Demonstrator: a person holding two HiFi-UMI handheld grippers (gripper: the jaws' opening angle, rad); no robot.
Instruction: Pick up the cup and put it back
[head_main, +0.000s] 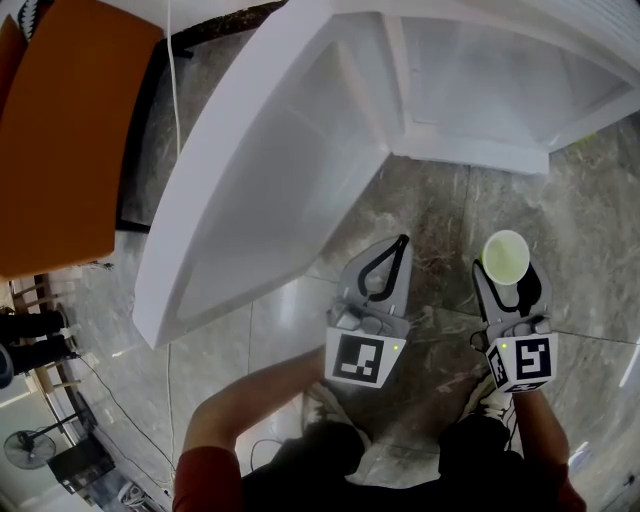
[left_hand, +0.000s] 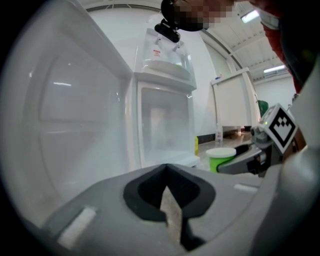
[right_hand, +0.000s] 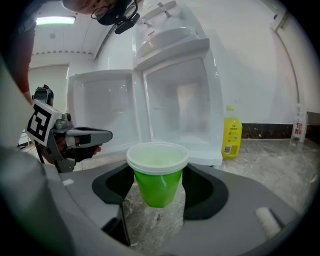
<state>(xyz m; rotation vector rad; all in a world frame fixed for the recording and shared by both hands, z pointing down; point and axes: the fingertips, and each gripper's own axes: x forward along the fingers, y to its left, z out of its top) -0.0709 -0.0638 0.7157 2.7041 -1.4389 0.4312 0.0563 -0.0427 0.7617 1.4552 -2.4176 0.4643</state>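
Observation:
A green cup (head_main: 505, 257) with a white rim hangs upright above the marble floor, and my right gripper (head_main: 509, 278) is shut on it. In the right gripper view the cup (right_hand: 157, 172) sits between the two jaws of the right gripper (right_hand: 157, 192), with floor visible beneath it. My left gripper (head_main: 399, 246) is beside it on the left, jaws shut with nothing in them. The left gripper view shows the left gripper (left_hand: 168, 172) with its tips together, and the cup (left_hand: 220, 157) off to the right. Both grippers point toward the open white fridge (head_main: 500, 100).
The fridge door (head_main: 260, 170) stands swung open to the left, its compartment (right_hand: 175, 105) bare. A yellow bottle (right_hand: 230, 138) stands on the floor right of the fridge, a clear bottle (right_hand: 298, 125) farther right by the wall. An orange board (head_main: 60, 130) lies at far left.

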